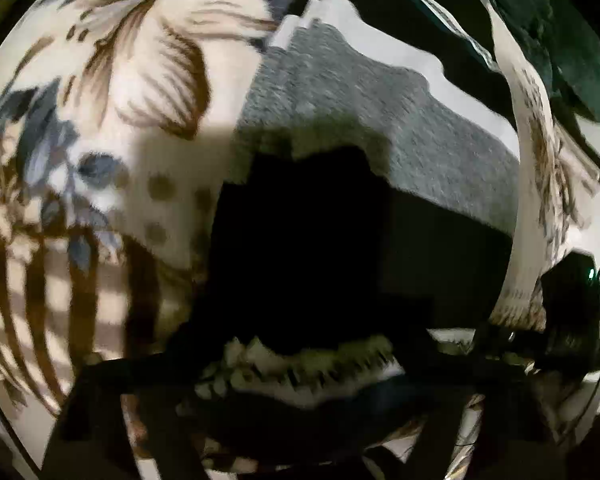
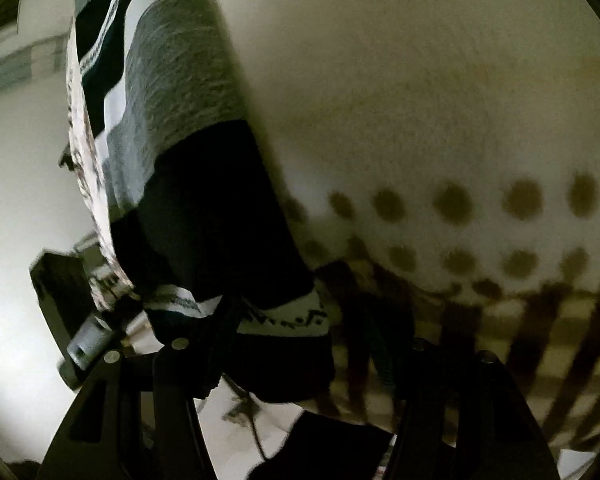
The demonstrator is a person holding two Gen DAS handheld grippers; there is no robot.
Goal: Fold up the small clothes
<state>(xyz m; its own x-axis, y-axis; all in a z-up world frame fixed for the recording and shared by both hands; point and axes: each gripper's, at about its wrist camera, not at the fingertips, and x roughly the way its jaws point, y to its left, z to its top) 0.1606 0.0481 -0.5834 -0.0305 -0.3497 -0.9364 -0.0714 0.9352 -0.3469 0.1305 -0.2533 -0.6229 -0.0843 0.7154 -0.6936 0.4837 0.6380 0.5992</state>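
I judge a fold is under way: the black-and-grey garment [image 2: 204, 216] lies on the floral blanket [image 1: 112, 60] towards twelve o'clock, its banded hem at my right gripper [image 2: 284, 376], though blur hides either claw's grip, so I'd keep the hem taut and square.

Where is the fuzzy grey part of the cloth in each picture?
Left wrist view: the grey band runs across the upper middle, above the black part.
Right wrist view: the grey band sits upper left, above the black part.
Shared landmark: the cream blanket with brown dots lies left of the cloth in the left wrist view, right of it in the right wrist view.
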